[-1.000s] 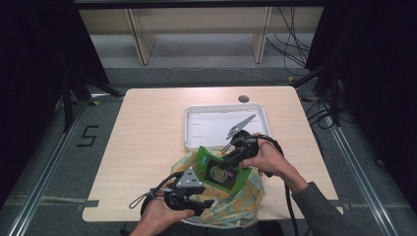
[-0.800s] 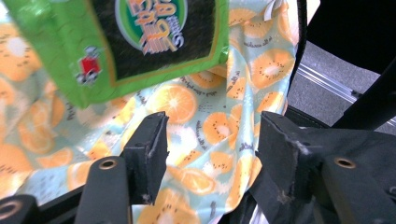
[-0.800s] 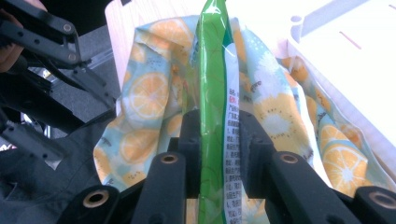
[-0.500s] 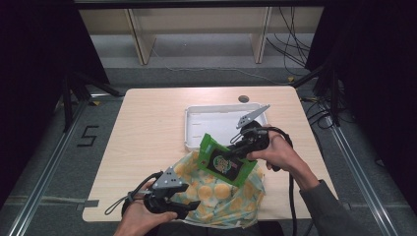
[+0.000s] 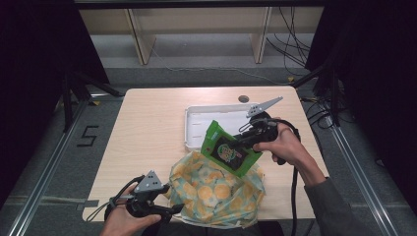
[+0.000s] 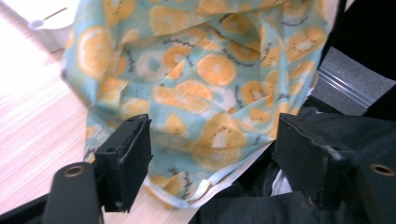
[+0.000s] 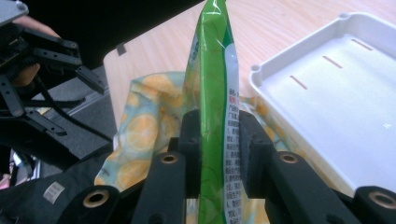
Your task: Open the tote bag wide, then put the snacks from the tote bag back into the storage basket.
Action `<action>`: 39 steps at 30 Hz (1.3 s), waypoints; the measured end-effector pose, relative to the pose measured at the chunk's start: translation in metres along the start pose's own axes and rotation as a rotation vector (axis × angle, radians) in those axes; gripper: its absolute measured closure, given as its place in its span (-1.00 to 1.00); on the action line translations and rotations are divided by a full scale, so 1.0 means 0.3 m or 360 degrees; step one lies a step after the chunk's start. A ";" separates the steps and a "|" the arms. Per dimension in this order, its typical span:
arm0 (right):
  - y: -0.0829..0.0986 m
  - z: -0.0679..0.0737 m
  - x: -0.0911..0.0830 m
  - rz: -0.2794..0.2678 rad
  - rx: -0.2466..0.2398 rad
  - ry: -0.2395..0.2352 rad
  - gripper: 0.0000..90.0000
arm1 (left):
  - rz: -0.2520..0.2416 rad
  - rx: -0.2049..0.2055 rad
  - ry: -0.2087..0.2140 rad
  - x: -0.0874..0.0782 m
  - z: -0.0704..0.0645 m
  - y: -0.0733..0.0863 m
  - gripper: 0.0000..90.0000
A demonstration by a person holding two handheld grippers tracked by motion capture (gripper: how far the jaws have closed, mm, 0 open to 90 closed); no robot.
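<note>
A green snack packet (image 5: 227, 149) hangs above the table, pinched edge-on in my right gripper (image 5: 242, 140), whose jaws are shut on it. In the right gripper view the green snack packet (image 7: 212, 88) stands upright between the two black pads (image 7: 191, 140). Under it lies a fabric bag (image 5: 215, 191) printed with orange and kiwi slices, crumpled at the table's near edge. My left gripper (image 5: 173, 210) is open at the bag's near left corner. In the left gripper view the fabric bag (image 6: 205, 79) spreads just beyond the wide-apart jaws, with nothing between them.
A white empty tray (image 5: 196, 120) sits behind the bag toward the right; the same white tray (image 7: 345, 98) is at the right of the right gripper view. A small dark disc (image 5: 243, 99) lies near the table's far edge. Bare tabletop (image 5: 142, 128) spreads to the left.
My right gripper has lifted the green packet up and rightward, away from the bag. My left gripper has drawn back to the table's near left edge, off the bag.
</note>
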State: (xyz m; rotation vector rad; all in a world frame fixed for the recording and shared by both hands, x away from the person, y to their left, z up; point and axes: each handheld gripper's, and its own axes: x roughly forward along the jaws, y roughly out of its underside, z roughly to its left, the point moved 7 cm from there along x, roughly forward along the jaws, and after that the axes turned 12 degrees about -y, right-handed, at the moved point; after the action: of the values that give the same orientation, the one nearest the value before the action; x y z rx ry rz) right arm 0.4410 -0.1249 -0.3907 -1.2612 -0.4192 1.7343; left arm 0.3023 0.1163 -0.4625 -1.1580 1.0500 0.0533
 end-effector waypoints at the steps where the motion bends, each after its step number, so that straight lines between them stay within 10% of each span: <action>1: -0.001 -0.005 -0.005 -0.0005 -0.0002 0.0003 0.67 | 0.0002 -0.0001 -0.0014 0.002 0.009 0.009 -0.52; 15: -0.020 -0.097 -0.107 -0.0200 0.0041 0.0080 0.66 | 0.0044 -0.0105 -0.0097 0.048 0.049 0.106 -0.64; 30: 0.021 -0.221 -0.210 -0.0328 0.0229 0.0330 0.66 | 0.0033 -0.0067 -0.0188 0.059 0.068 0.150 -0.64; 39: 0.034 -0.278 -0.236 -0.0358 0.0209 0.0455 0.66 | 0.0059 -0.0039 -0.0206 0.056 0.083 0.156 -0.64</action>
State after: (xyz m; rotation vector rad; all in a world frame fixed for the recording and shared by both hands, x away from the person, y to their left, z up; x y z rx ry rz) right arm 0.5130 -0.2077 -0.3928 -1.2902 -0.2634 1.3475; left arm 0.3030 0.1490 -0.5077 -1.1420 0.9587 0.1686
